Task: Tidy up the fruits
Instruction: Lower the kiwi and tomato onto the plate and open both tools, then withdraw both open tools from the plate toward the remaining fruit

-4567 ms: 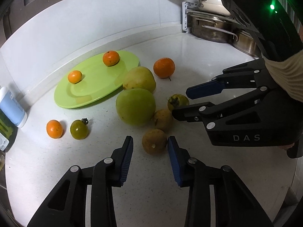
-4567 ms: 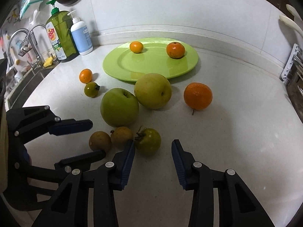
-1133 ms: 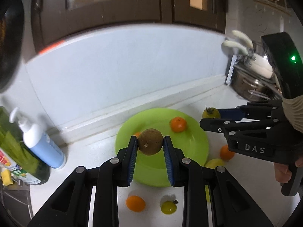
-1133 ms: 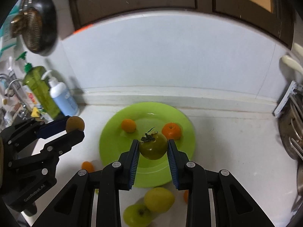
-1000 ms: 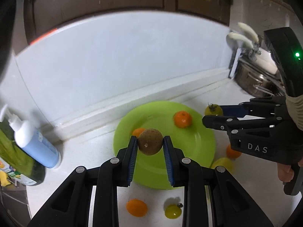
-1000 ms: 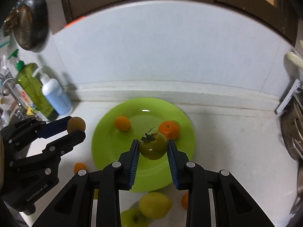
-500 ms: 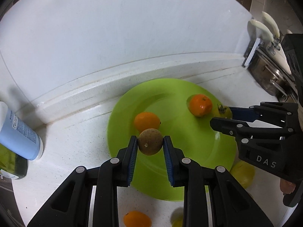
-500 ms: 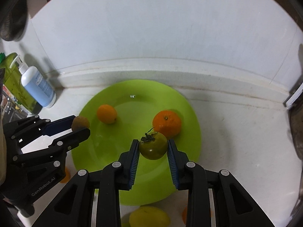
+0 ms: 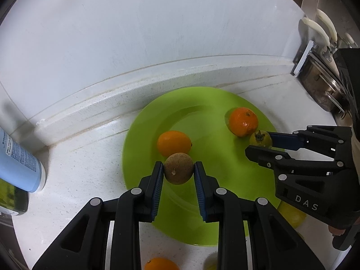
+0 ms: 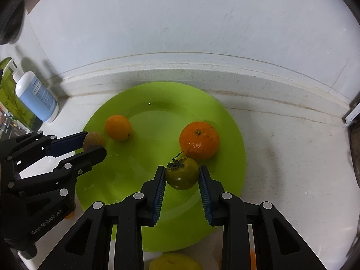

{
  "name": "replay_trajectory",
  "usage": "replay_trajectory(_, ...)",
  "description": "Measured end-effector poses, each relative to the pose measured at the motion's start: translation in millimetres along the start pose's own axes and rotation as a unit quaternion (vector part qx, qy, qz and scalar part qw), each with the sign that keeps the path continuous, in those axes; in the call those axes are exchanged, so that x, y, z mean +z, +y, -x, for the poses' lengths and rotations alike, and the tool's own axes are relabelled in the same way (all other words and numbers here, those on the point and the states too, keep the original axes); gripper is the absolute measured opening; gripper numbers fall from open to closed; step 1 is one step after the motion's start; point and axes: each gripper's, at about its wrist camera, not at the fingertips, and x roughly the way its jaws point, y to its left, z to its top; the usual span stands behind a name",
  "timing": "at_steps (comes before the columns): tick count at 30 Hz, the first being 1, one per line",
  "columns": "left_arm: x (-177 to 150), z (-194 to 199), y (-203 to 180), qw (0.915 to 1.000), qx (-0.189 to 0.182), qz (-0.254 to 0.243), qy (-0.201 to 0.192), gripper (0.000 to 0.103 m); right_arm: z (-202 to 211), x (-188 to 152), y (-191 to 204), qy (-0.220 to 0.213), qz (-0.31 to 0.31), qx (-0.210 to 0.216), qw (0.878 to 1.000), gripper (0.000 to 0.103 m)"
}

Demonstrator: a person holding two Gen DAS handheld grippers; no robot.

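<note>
Fruits split between jaws, plate and worktop; brown round fruit (image 9: 178, 168) pinched between the blue pads of the left gripper (image 9: 178, 172), jaws narrow and closed on its sides, held over the near-left part of the green plate (image 9: 216, 112); same fruit seen from the right wrist view (image 10: 94, 140) at the tips of the left gripper (image 10: 90, 145), over the plate's left edge; green persimmon (image 10: 182, 172) with its dry calyx on top clamped between the pads of the right gripper (image 10: 181, 181), jaws narrow and closed on it, held over the plate's near-right part; from the left wrist view the same persimmon (image 9: 261, 138) at the tips of the right gripper (image 9: 258, 144), just in front of the large mandarin.

On the plate (image 10: 157, 103): 2 orange fruits, well apart; small orange (image 9: 174, 143) just beyond the brown fruit, left of centre (image 10: 118, 127); larger mandarin (image 9: 243, 121) toward the right side (image 10: 199, 140), just behind the persimmon, contact between them not discernible.

Off the plate, on the white worktop (image 9: 74, 171): another orange fruit (image 9: 160, 263) at the lower edge of the left wrist view, partly cut off; yellow-green fruit (image 10: 175, 261) just past the plate's near rim; a second yellowish fruit (image 9: 291, 216) partly hidden behind the right gripper.

Further out: blue-and-white pump bottle (image 10: 37, 97) at the left by the backsplash, green bottle (image 10: 9, 94) beside it; steel pots (image 9: 324, 90) at the far right.
</note>
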Motion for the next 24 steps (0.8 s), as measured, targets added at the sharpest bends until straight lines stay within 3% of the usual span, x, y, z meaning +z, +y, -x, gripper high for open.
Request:
replay_trajectory(6,0.6,-4.7,0.2,1.0,-0.002,0.001,0.007,0.028,-2.1,1.0,-0.4,0.002,0.001,0.003,1.0,0.031)
replay_trajectory(9,0.8,-2.7,2.4,1.0,-0.001,0.003,0.005,0.033,-1.7,1.4,-0.6,0.002,0.002,0.002,1.0,0.032)
replay_trajectory(11,-0.1,1.5,4.3,1.0,0.003,0.004,0.0,0.038,0.3,1.0,-2.1,0.002,-0.007,0.001,1.0,0.04)
replay_trajectory(20,-5.3,45.1,6.1,0.9989,0.018,-0.001,-0.042,0.048,35.1,-8.3,-2.2,-0.04,-0.011,-0.011,0.999,0.043)
replay_trajectory(24,-9.8,75.8,6.5,0.9971,0.016,0.002,-0.074,0.055,61.9,-13.4,4.4,-0.072,-0.006,-0.018,0.997,0.049)
